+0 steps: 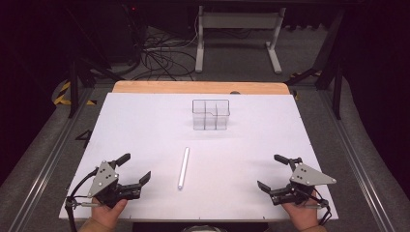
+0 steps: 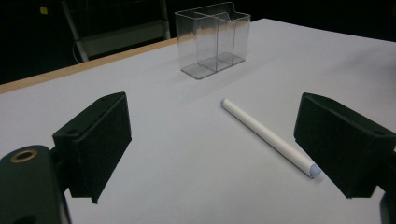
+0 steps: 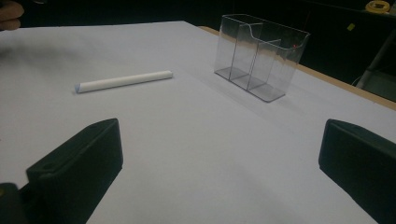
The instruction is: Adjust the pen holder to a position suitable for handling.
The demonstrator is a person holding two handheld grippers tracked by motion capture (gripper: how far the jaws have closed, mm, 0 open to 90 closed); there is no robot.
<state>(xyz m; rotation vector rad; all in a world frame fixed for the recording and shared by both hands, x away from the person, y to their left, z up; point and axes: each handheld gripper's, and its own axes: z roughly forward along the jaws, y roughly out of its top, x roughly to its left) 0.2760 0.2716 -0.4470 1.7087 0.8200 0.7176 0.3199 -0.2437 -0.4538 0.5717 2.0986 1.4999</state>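
Right gripper [image 3: 219, 172]: right jaw cut by the picture's edge. Floor cables [image 1: 159, 58] far behind the table: blurred, tangled, uncountable.

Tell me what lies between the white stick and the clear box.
Nothing: in the high view, bare white tabletop runs from the stick to the box. Both gripper views show the same empty stretch.
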